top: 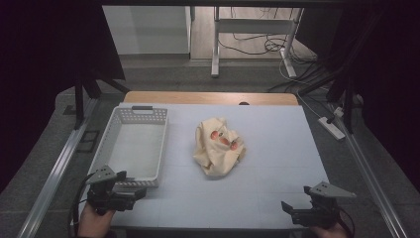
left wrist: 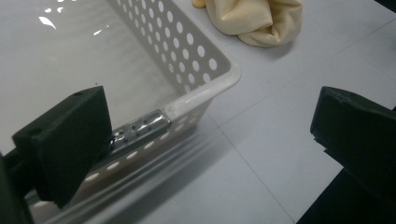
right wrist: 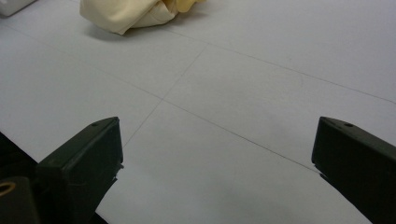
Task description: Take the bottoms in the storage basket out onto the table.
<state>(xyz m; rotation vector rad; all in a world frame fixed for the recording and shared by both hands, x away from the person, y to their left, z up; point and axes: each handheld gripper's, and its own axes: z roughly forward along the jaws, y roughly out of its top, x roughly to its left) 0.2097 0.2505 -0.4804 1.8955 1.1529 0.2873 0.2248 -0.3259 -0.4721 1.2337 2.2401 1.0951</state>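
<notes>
A crumpled cream cloth (top: 218, 146) with small orange-red patches lies in the middle of the white table; its edge shows at the top of the left gripper view as cloth (left wrist: 254, 21) and of the right gripper view as cloth (right wrist: 133, 14). A white perforated basket (top: 115, 144) stands at the left, with nothing in it. My left gripper (top: 137, 194) hovers at the basket's near right corner (left wrist: 224, 77), jaws wide apart and holding nothing. My right gripper (top: 288, 209) is open over bare table near the front right edge.
The table's front edge (top: 208, 229) runs just under both grippers. Metal rails flank the table on both sides. Beyond its far edge are a wooden strip, a desk frame (top: 216, 44) and cables on the floor.
</notes>
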